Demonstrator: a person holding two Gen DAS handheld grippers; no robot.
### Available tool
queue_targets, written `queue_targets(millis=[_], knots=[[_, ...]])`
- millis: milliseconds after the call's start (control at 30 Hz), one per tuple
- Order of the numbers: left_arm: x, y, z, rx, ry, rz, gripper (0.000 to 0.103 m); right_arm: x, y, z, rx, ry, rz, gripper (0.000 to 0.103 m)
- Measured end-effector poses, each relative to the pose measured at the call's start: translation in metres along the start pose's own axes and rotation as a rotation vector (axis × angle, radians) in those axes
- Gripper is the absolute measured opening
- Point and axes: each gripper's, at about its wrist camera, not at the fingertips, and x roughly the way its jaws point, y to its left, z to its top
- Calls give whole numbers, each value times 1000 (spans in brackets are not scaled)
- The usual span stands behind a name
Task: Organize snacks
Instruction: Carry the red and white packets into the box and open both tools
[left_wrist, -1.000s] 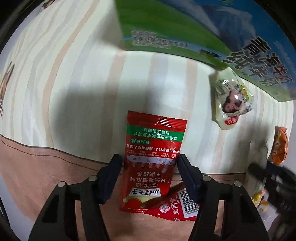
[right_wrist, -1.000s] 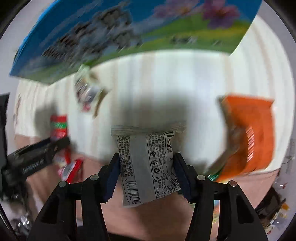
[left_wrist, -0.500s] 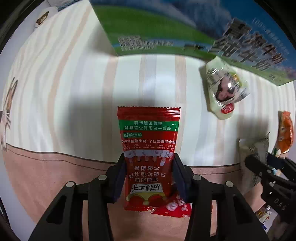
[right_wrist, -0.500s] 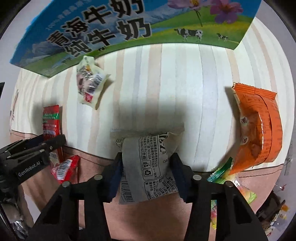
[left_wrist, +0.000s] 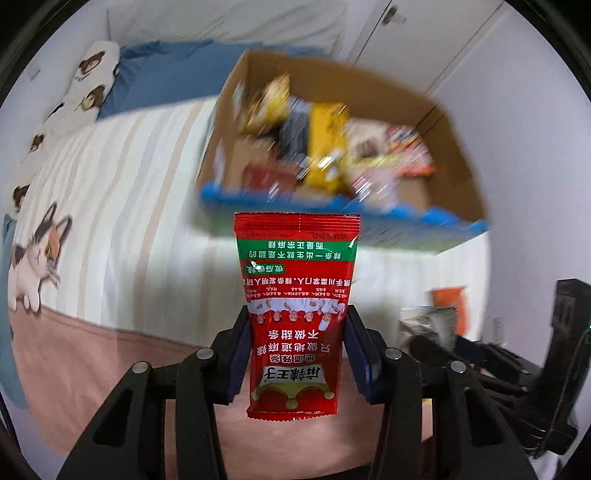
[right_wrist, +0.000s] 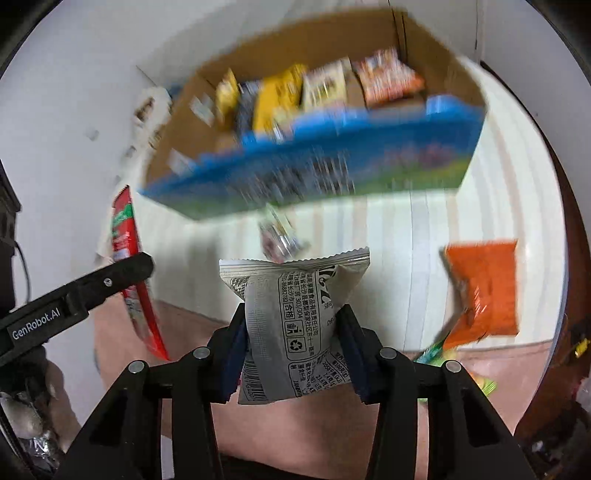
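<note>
Left hand-held gripper (left_wrist: 295, 354) clamps red packet (left_wrist: 297, 291); right hand-held gripper (right_wrist: 291, 343) clamps grey packet (right_wrist: 291, 317); cardboard box (right_wrist: 207, 125) ahead.

Grey packet (right_wrist: 291, 325) in right tool (right_wrist: 293, 350)

Both wrist views raised, facing shared snack box (left_wrist: 458, 192) (right_wrist: 207, 110)

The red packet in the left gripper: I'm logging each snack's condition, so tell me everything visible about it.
The red packet is a flat, glossy foil-like sachet with crimped ends, a green band, white Chinese print and a crown logo, all upside down. It looks sealed and undamaged. The left gripper holds its lower half between shut jaws, upright, lifted off the bed; nothing else touches it.
</note>
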Motion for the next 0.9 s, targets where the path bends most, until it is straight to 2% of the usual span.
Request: queue_targets(millis=[133, 267, 367, 467, 600, 800, 833, 900], knots=[[-28, -22, 35, 36, -47, -54, 44, -44, 2, 34, -6, -99, 32, 49], [-29, -41, 79, 69, -92, -41, 44, -62, -4, 88, -23, -173, -34, 49], [-13, -47, 113, 61, -92, -24, 44, -62, -16, 121, -24, -193, -84, 49], [17, -46, 145, 33, -36, -30, 44, -53, -27, 151, -15, -179, -122, 49], [58, -47, 172, 24, 42, -14, 44, -32, -38, 177, -12, -147, -175, 49], [107, -46, 177, 28, 135, 3, 45, 8, -58, 187, 17, -70, -181, 50], [115, -45, 176, 29, 156, 8, 47, 18, -62, 189, 23, -30, -182, 52], [128, -43, 174, 34, 175, 37, 62, 36, -72, 191, 39, 42, -178, 67]])
